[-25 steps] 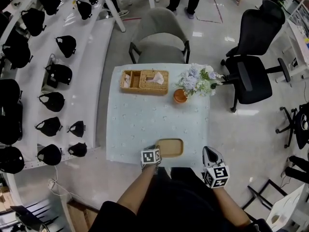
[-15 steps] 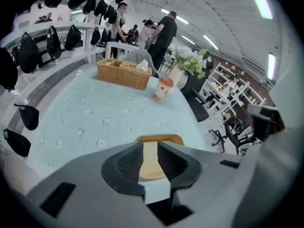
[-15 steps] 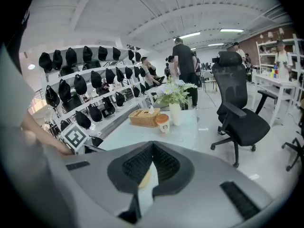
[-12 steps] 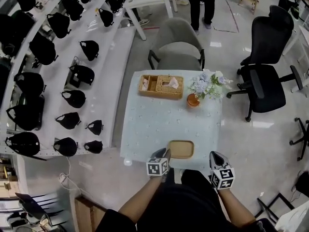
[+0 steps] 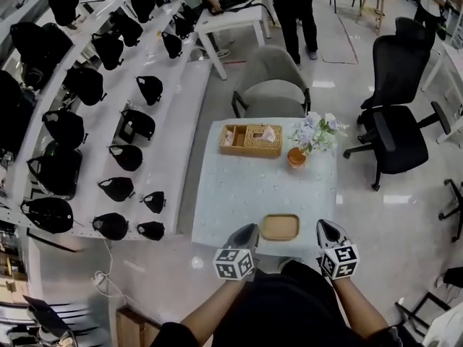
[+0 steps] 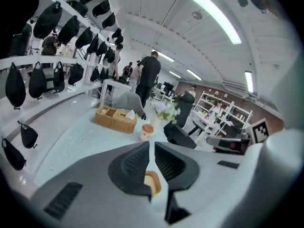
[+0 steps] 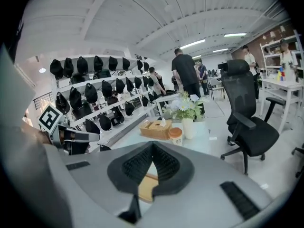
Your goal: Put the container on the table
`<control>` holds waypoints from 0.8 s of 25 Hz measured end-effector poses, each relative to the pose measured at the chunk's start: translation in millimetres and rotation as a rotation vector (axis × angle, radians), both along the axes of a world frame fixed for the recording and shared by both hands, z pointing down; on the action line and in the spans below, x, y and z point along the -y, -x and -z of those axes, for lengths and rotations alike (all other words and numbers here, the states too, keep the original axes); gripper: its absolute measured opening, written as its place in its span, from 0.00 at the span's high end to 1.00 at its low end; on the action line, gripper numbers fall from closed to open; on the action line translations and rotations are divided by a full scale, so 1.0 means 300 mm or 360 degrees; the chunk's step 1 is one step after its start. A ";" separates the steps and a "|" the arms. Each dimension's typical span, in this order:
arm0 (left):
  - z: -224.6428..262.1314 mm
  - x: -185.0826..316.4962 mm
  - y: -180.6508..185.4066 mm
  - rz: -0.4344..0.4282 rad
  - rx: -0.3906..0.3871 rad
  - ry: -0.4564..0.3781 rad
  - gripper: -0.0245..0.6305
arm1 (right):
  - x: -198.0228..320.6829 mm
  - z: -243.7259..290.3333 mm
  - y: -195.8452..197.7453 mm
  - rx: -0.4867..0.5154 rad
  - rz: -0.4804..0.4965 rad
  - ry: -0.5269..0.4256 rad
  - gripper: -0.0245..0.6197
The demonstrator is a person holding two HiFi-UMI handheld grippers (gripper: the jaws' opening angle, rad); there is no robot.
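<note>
Left gripper view: container (image 6: pixel 153 182) mostly hidden behind jaws, only sliver showing in gap. Right gripper view: same, most covered by jaws. Head view: basket (image 5: pixel 251 139) contents too small to tell; standing person (image 5: pixel 293 6) cut off by top edge

Table (image 5: pixel 239 194): pale blue-green cloth with a sparse pattern of small white spots. Container (image 5: pixel 280 227): plain tan, with a lighter rim. Basket (image 5: pixel 251 140): golden-brown wickerwork weave. Cup (image 6: pixel 147 131): white with an orange-brown lid and band. Flowers (image 5: pixel 316 132): white and pale lilac with green leaves. Left gripper (image 5: pixel 246 230) and right gripper (image 5: pixel 325 227): grey bodies, black ribbed inner faces, cubes with black-and-white square markers. Armchair (image 5: pixel 271 85): grey. Office chair (image 5: pixel 394 121): black. Shelves (image 5: pixel 173 107): white, holding black bags (image 5: pixel 116 189). Floor (image 5: pixel 376 215): glossy off-white.
</note>
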State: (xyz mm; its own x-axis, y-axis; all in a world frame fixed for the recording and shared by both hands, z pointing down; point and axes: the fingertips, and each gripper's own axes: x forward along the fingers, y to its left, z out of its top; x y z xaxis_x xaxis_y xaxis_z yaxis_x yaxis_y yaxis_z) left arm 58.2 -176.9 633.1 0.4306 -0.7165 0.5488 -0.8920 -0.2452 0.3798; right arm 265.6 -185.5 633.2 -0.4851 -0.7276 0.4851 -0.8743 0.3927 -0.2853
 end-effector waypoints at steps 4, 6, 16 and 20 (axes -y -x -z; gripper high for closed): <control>0.167 -0.010 0.060 -0.0036 -0.0041 -0.0219 0.94 | -0.022 0.112 0.084 -0.0035 0.0008 -0.0113 0.96; 0.247 -0.029 0.135 0.0026 -0.0052 -0.0309 0.94 | -0.037 0.170 0.132 -0.0028 -0.0011 -0.0164 0.96; 0.502 -0.243 0.587 0.0153 0.0013 -0.0612 0.95 | -0.189 0.424 0.427 -0.0160 -0.0079 -0.0452 0.96; 0.557 -0.317 0.659 0.0090 0.0100 -0.0729 0.95 | -0.267 0.462 0.519 -0.0130 -0.0130 -0.0455 0.96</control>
